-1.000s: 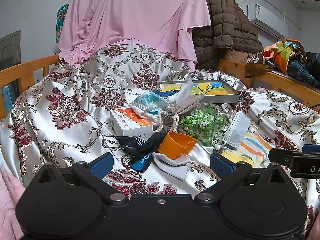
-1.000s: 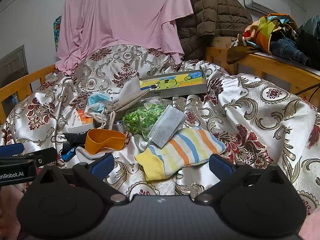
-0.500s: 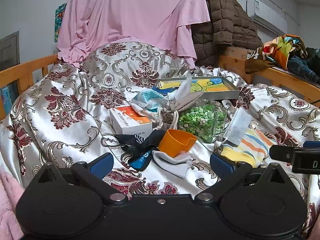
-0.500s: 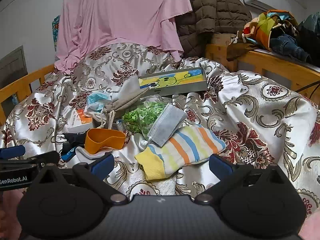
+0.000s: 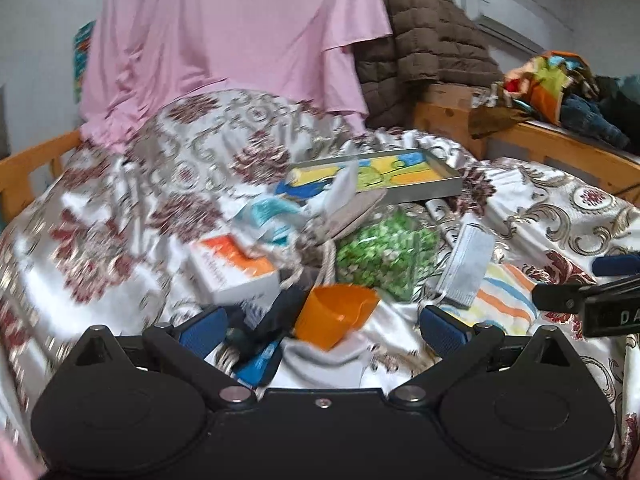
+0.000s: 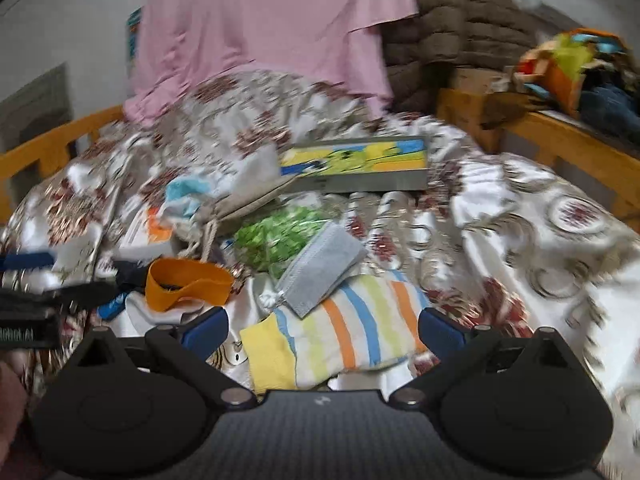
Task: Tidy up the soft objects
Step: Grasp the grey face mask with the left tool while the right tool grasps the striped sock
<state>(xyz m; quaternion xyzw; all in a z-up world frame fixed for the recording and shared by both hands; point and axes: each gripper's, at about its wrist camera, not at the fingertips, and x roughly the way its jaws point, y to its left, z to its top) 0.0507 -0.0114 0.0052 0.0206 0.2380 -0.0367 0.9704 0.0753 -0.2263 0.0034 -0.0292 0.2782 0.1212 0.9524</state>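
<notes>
A heap of small things lies on the patterned satin cover. In the left wrist view my left gripper [image 5: 322, 326] is open, just short of an orange cup [image 5: 334, 314], a dark blue sock [image 5: 266, 330] and a white sock [image 5: 320, 362]. In the right wrist view my right gripper [image 6: 324, 326] is open over a striped sock [image 6: 340, 338], with a grey face mask [image 6: 320, 268] lying on its far end. A bag of green bits [image 6: 278, 236] and a beige drawstring pouch [image 6: 240, 206] sit behind. The right gripper's fingers [image 5: 576, 296] show at the left view's right edge.
A picture tin [image 5: 384, 178] lies at the back of the heap, an orange-and-white box [image 5: 234, 268] to the left. Wooden bed rails [image 6: 60, 148] flank the cover. A pink sheet [image 5: 224, 40] and brown quilted coat [image 5: 420, 40] hang behind; clothes [image 6: 576, 64] pile on the right.
Both grippers have moved forward and down toward the heap; the objects look larger and the views are motion-blurred. Nothing has been taken hold of.
</notes>
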